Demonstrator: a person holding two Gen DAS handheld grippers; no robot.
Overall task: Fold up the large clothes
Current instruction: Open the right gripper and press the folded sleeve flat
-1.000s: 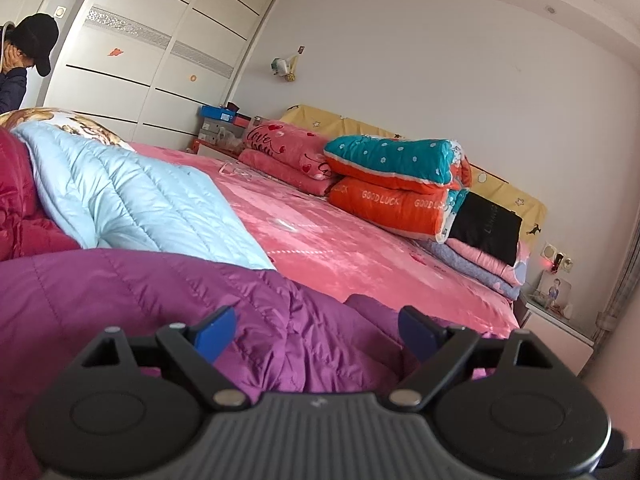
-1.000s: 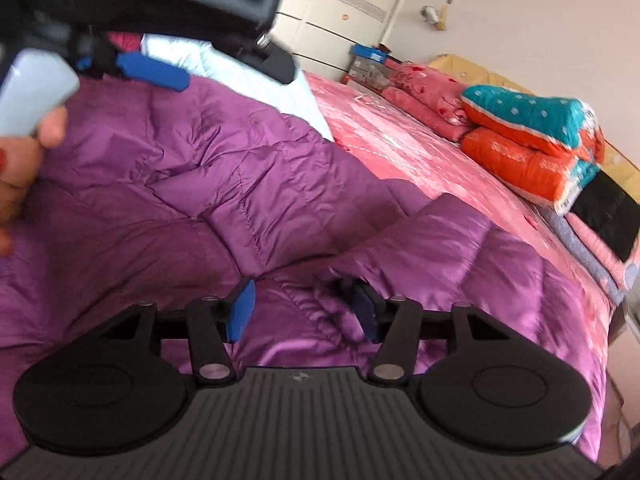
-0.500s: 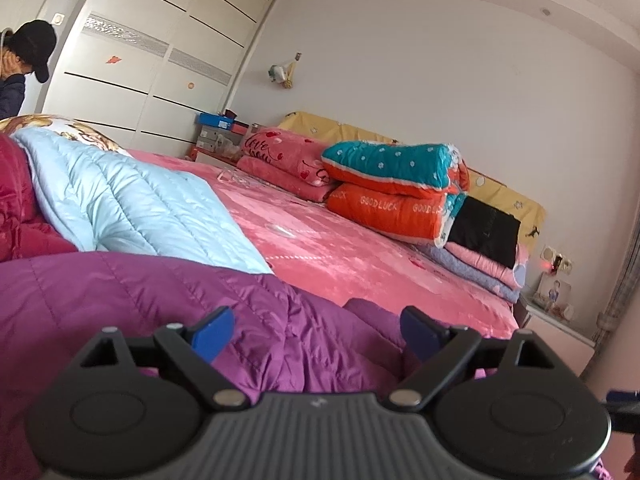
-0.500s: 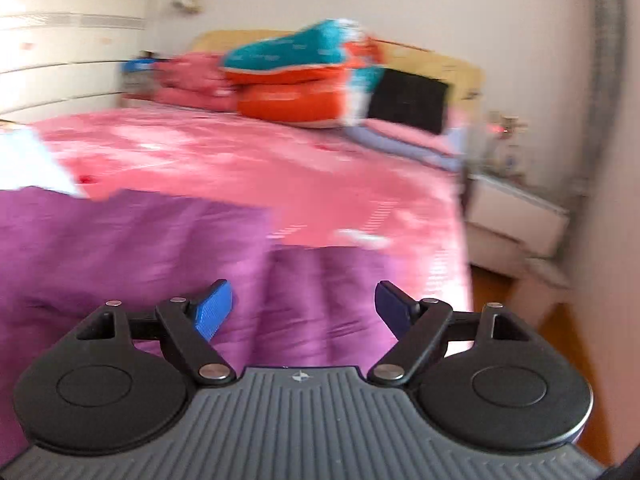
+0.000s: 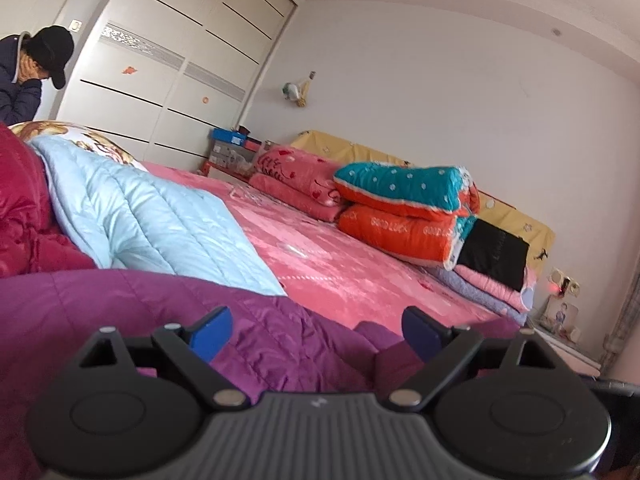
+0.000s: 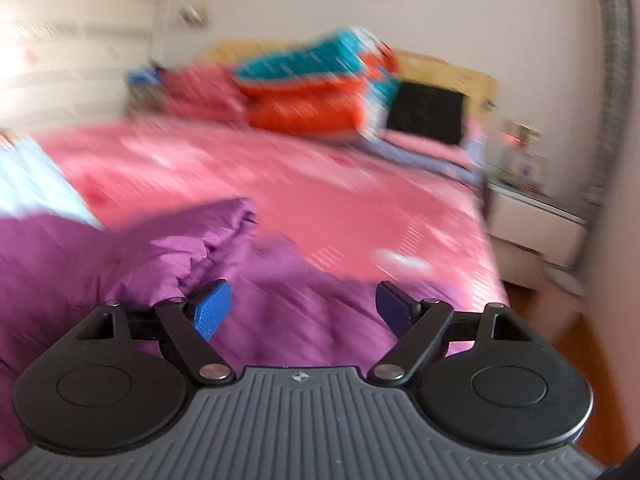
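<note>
A purple quilted coat (image 5: 120,320) lies rumpled across the near end of a pink-covered bed (image 5: 340,272), filling the six-to-nine o'clock part of both wrist views. The left gripper (image 5: 316,330) hovers just above it with blue fingers (image 5: 210,332) spread wide and nothing between them. The right gripper (image 6: 304,308) also stands wide apart over the coat's right portion, gripping nothing; its view is blurred. Only the left view shows a pale blue quilted coat (image 5: 152,224) lying at ten o'clock, its edge touching the purple one, a red garment (image 5: 24,216) beside it at nine, and a person in a dark cap (image 5: 36,68) standing near a white wardrobe (image 5: 172,72). Only the right view shows the bed's right edge, with wooden floor (image 6: 568,344) and a white bedside cabinet (image 6: 536,224) at three o'clock. Beyond the coat the pink cover lies bare up to folded quilts (image 5: 404,208) stacked at the head of the bed at one o'clock.
</note>
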